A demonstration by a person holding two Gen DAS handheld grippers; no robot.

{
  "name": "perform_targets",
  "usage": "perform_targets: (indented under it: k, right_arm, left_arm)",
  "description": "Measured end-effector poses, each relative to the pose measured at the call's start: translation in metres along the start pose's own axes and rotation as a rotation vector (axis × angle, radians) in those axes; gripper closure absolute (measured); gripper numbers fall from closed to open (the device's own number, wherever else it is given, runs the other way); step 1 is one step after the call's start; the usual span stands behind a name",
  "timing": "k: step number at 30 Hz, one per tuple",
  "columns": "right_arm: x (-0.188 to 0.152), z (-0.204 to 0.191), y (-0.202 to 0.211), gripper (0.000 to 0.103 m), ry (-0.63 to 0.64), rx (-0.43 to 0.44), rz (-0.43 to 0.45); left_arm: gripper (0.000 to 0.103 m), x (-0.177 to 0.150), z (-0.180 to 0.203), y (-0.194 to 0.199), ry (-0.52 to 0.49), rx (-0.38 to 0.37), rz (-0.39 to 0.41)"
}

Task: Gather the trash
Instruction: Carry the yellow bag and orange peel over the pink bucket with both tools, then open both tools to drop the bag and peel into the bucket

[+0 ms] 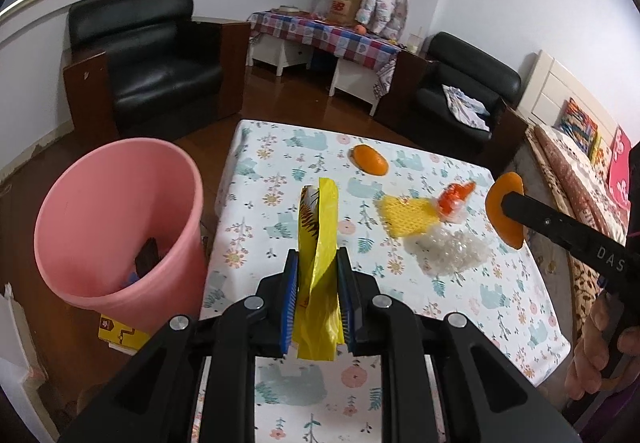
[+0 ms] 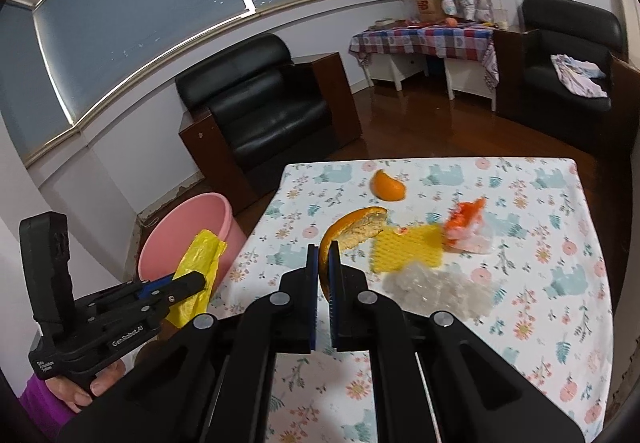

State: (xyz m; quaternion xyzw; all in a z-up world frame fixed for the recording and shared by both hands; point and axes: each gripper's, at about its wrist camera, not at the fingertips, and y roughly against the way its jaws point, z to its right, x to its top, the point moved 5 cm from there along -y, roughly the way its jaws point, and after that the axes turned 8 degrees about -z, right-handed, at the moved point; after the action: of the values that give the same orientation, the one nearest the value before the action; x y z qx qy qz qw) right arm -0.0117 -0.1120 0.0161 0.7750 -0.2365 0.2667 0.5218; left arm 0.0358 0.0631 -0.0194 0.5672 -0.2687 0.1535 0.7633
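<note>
Jaws of the left gripper (image 1: 318,263) pinch a yellow wrapper (image 1: 320,227); the right gripper (image 2: 324,263) clamps orange peel (image 2: 356,231).

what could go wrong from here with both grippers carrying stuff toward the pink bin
1. The left gripper pinches only a fold of the limp yellow wrapper; it may slip out before reaching the pink bin.
2. The right gripper holds the orange peel by its thin edge, so the peel could pivot or tear.
3. The bin stands on the floor beside the table; drops may miss.
</note>
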Motion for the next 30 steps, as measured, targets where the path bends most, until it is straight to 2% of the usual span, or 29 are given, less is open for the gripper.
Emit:
perform_targets:
  k: [6,11,16,20,25,30]
  right_arm:
    - [0.014,-0.024,-0.023,0.098,0.028,0.044,-0.017]
    - [0.025,-0.055,-0.048,0.098,0.044,0.102,-0.045]
    - [0.033,-0.094,-0.077,0.098,0.077,0.158,-0.073]
    - [0.032,-0.130,-0.106,0.098,0.118,0.198,-0.121]
    - [0.027,-0.170,-0.134,0.098,0.158,0.289,-0.173]
    - [0.026,-0.189,-0.156,0.098,0.166,0.323,-0.213]
  left_arm:
    - [0.086,0.005,-0.027,0.004,0.057,0.021,0.020]
    - [0.086,0.013,-0.066,0.020,0.122,0.063,0.058]
    - [0.086,0.016,-0.109,0.039,0.147,0.169,0.107]
    - [0.086,0.010,-0.142,0.044,0.171,0.238,0.110]
    - [0.086,0.003,-0.179,0.039,0.250,0.242,0.087]
    - [0.085,0.001,-0.200,0.033,0.293,0.230,0.078]
